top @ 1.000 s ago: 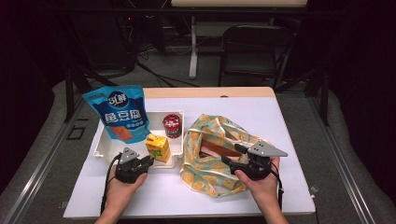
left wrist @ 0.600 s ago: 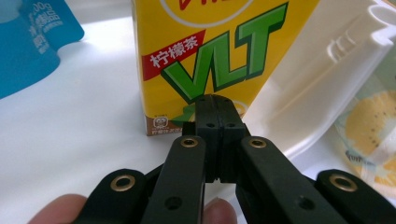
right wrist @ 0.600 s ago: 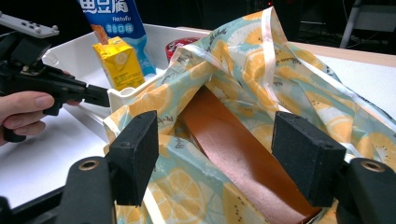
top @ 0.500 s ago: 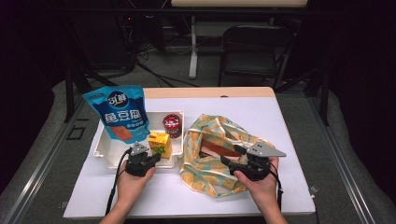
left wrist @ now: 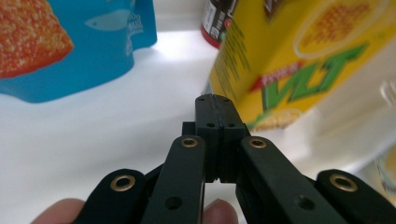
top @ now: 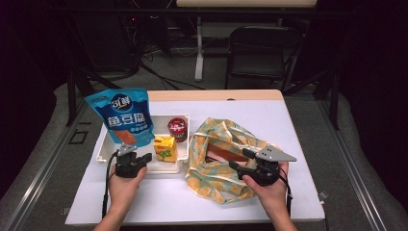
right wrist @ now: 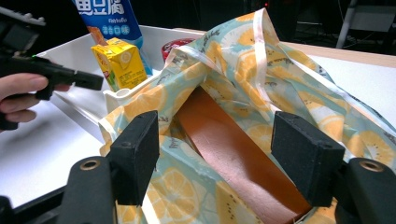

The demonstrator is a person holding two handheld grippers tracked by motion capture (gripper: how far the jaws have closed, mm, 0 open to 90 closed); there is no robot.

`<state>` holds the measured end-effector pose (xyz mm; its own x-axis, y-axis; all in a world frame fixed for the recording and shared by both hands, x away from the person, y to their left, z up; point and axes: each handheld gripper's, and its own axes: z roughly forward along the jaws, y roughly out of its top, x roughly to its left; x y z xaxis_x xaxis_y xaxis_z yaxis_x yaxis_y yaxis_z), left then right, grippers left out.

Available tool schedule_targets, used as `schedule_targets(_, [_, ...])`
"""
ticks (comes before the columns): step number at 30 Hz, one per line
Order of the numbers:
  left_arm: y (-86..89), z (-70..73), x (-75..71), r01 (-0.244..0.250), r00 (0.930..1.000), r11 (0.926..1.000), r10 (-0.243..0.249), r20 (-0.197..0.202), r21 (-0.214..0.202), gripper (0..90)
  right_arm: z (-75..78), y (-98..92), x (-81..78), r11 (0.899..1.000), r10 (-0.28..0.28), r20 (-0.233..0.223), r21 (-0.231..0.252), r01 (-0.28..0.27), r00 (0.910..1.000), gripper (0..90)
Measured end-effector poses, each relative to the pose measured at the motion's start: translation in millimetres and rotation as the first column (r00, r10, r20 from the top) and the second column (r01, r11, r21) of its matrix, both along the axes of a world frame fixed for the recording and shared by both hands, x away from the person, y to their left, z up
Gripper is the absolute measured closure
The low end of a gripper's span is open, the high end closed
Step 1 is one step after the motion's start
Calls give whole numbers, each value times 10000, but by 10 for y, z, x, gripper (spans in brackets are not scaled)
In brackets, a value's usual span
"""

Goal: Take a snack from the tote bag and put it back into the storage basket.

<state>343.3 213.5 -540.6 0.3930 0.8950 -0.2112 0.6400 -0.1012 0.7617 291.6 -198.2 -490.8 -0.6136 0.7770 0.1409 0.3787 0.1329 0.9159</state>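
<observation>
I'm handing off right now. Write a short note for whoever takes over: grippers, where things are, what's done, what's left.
Left gripper: shut, nothing held, its tip close beside the yellow drink carton, not gripping it.
Right gripper: open, hovering over the mouth of the lemon-print cloth bag.
The carton, the blue snack pouch and the small red-lidded cup are in the white plastic tray, left of the bag.
Done: a brown flat box lies inside the bag.
Left, as it looks: the three tray items probably go into the bag; the carton is nearest.
</observation>
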Motion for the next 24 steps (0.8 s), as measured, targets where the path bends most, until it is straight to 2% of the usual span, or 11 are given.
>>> schedule_targets(3, [-96,2,59,285,9996,9994,-285,17,193,900,-5,12,0,10000,-28,12,47,28,10000,325])
schedule_targets(5, [-128,-5,66,381,9993,9992,-381,4,113,900,-7,7,1,10000,-17,7,55,16,10000,324])
schedule_targets(7, [-162,-23,72,552,9985,9983,-551,-29,205,900,-12,-2,4,10000,-31,7,22,31,10000,325])
schedule_targets(10, [-227,-65,95,453,9990,9989,-453,-11,88,900,-18,-11,8,10000,-50,-29,23,50,10000,325])
schedule_targets(11, [-242,-66,102,418,9991,9991,-416,-114,113,900,-18,-11,7,10000,-50,-22,27,50,10000,325])
schedule_targets(13, [-275,-74,120,373,9992,9993,-374,-150,-70,900,-14,-7,3,10000,-49,-3,22,49,10000,325])
schedule_targets(19, [-407,-54,166,559,9982,9984,-557,-208,82,900,-10,-11,4,10000,-80,1,34,80,10000,326])
schedule_targets(22, [-414,-59,182,474,9986,9989,-473,-218,11,900,-5,-15,0,9999,-61,33,-107,62,10000,325])
schedule_targets(24, [-402,-51,177,562,9977,9984,-558,-382,98,900,-7,-19,0,9999,-84,58,-83,84,9999,326])
